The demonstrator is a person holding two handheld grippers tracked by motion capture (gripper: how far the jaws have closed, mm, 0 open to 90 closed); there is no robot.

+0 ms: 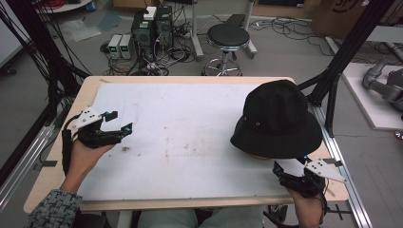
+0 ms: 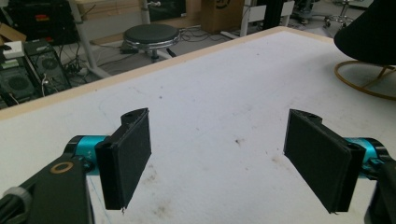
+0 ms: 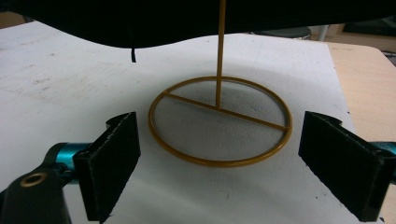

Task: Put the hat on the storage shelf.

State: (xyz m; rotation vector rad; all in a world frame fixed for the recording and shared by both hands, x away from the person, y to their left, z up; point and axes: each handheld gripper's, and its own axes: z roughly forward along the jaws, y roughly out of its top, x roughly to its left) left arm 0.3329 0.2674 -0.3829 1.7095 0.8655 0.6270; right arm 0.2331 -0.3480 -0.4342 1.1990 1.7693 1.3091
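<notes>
The black bucket hat (image 1: 277,118) sits on a gold wire stand (image 3: 219,122) at the right side of the counter (image 1: 180,142), its brim drooping over the stand's upright rod and hiding the top of it. The stand's ring base lies flat on the white surface, and nothing is touching either hat or stand. The right hand-held gripper (image 1: 288,172) waits just at the near edge of the brim, low and close to the counter; its own view shows its jaws spread wide and empty, the ring base framed between them and the brim hanging just above. The left hand-held gripper (image 1: 118,122) is well apart from the hat, over the left side of the counter, its jaws also released and empty, aimed across the bare surface toward the hat. Judging from this, the work on the hat has not really begun: the approach of the right gripper looks made, but the grasp on the brim, any lift off the stand, and any setting down all appear left to do.
</notes>
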